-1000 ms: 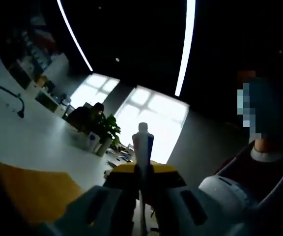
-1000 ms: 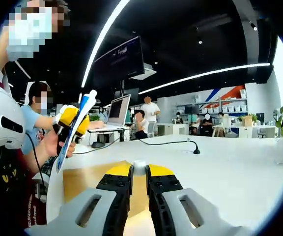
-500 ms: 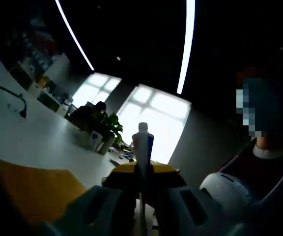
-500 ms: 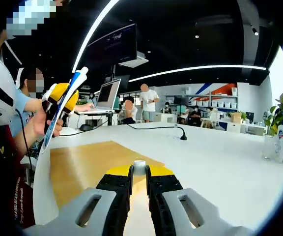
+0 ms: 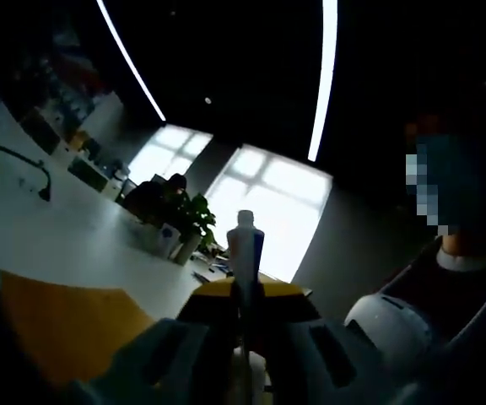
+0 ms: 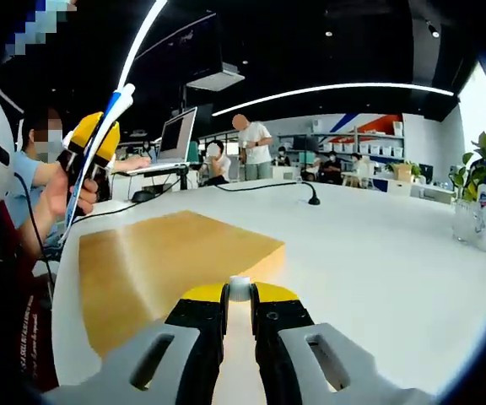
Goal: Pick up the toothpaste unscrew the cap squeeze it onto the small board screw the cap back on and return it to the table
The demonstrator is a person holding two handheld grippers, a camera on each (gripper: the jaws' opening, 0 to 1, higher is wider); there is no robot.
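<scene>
Right gripper view vs. a second ago: camera has tipped down and nearer the table [image 6: 378,253]; the board [image 6: 167,261] now fills far more of the view, its thick front edge plain. The left gripper [image 6: 89,145] with the tube [image 6: 99,139] sits higher and further left in the view than before. Left gripper view: almost unchanged, only a slight drift of the backdrop.

Table: white, broad, with a black gooseneck mic [image 6: 308,192] well beyond the board. Board: pale wood, flat on the table, near its edge; in the left gripper view it shows as an orange-brown patch [image 5: 66,325].

Tube: white with blue print, held off the table, nozzle end up. Left gripper [image 5: 243,291] is clamped on the tube [image 5: 245,253] at its body; the bare threaded neck stands above the yellow jaw tips, no cap on it.

Cap [image 6: 240,288]: small, white, pinched between the tips of the right gripper [image 6: 240,295], jaws nearly together, low over the table just short of the board's near edge.
</scene>
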